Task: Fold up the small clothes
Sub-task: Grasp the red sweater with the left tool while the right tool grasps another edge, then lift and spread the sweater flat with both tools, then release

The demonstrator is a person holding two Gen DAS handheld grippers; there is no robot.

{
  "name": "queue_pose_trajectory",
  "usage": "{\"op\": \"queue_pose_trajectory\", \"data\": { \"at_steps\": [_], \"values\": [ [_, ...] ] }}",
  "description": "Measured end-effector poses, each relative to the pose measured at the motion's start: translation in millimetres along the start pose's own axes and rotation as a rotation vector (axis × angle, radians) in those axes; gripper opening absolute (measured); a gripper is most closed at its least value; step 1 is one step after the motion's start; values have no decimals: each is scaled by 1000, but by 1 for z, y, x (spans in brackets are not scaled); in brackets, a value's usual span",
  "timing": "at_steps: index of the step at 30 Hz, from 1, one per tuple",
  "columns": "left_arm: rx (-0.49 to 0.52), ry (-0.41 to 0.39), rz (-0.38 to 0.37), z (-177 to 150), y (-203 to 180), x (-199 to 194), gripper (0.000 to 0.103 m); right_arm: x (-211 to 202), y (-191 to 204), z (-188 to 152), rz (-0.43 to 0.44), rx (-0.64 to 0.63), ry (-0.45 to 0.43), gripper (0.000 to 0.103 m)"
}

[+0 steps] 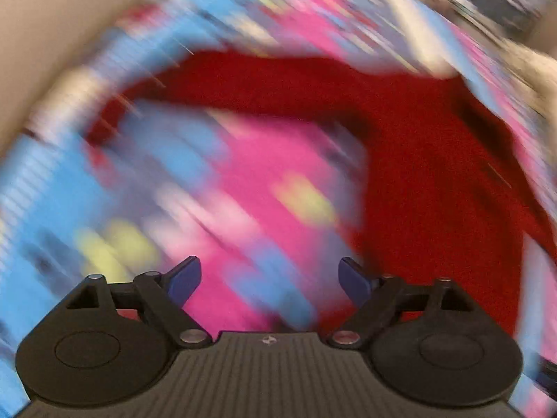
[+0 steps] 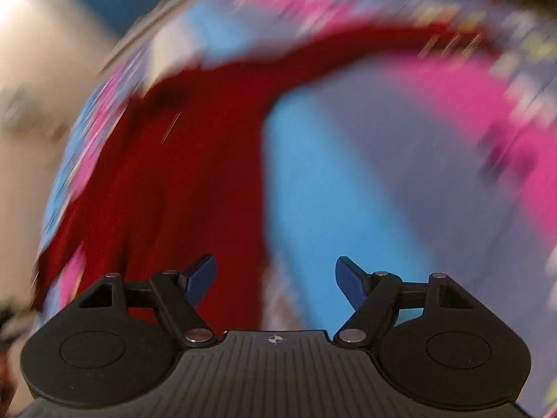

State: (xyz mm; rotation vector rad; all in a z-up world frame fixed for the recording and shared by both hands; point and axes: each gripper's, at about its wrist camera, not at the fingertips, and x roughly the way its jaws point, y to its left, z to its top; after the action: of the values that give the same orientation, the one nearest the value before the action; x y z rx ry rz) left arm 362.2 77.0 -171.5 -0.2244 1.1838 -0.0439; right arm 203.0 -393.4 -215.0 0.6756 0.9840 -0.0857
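1. Looking down both wrist cams, you get heavy motion blur; only the gripper hardware is sharp.
2. Your left gripper [image 1: 269, 280]: jaws spread wide, blue fingertips [image 1: 186, 278] well apart, nothing between them.
3. Your right gripper [image 2: 275, 280]: same state, jaws wide, blue fingertips [image 2: 350, 284] apart, nothing held.
4. Red garment [image 1: 417, 160] lies on a patterned cover [image 1: 243, 181] in pink, light blue and yellow. In the left view it runs in a band across the top of the cover, then drops down the right side, reaching past your right fingertip.
5. In the right view the red garment [image 2: 181, 174] fills the left half, from the far edge of the patterned cover [image 2: 348, 174] down to just behind your left fingertip. Bare cover sits ahead of the right fingertip.
6. Neither gripper is seen touching the fabric; blur hides height above it, so contact can't be judged.
7. Garment's folds, edges and type are unreadable. Cover pattern is smeared streaks.
8. Beige background [image 1: 41, 17] shows past the cover's upper left corner in the left view; too blurred to identify.
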Motion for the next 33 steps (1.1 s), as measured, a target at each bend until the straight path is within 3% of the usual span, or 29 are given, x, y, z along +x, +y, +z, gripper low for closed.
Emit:
{"op": "queue_pose_trajectory", "data": {
  "at_steps": [2,3,5,7,8,9,10,11,12,16,18,21,23,25,29,31,33],
  "values": [
    [59,73,-138,-33,-27,3,95,18,14,-28,-18,-11,27,81],
    [81,93,-162,-46,-38,5,101,24,18,-41,-23,20,25,83],
    [157,133,-177,-64,-60,17,103,24,34,-57,-32,-23,-52,80],
    [215,155,-151,-77,-83,30,99,24,47,-58,16,-49,-19,43],
    [239,138,-129,-79,-89,31,67,25,51,-52,37,-47,5,20],
    [270,125,-55,-82,-98,30,34,20,55,-48,39,-48,7,19],
    [275,122,-20,-80,-100,25,23,12,56,-43,35,-49,-23,19],
    [235,119,-59,-76,-96,15,15,0,58,-37,53,-41,-44,18],
    [212,97,-86,-72,-92,0,15,-16,59,-28,69,-23,-66,18],
    [216,-72,-74,-55,-70,-77,14,-88,53,-24,53,-25,-204,17],
    [233,-108,-85,-53,-60,-110,6,-126,46,-28,43,-11,-270,17],
    [265,-125,-85,-60,-44,-137,6,-168,26,-33,14,15,-306,17],
    [271,-101,-64,-72,-33,-132,7,-180,4,-40,-8,42,-273,17],
    [235,-27,-65,-88,-18,-112,7,-170,-13,-55,-64,76,-184,17],
    [201,146,-44,-131,4,-41,8,-102,-42,-83,-182,85,-34,18],
    [163,171,-3,-139,11,-9,12,-75,-56,-87,-237,102,6,21],
    [149,163,-12,-139,16,-3,28,-72,-65,-89,-277,149,15,39]
  ]
}}
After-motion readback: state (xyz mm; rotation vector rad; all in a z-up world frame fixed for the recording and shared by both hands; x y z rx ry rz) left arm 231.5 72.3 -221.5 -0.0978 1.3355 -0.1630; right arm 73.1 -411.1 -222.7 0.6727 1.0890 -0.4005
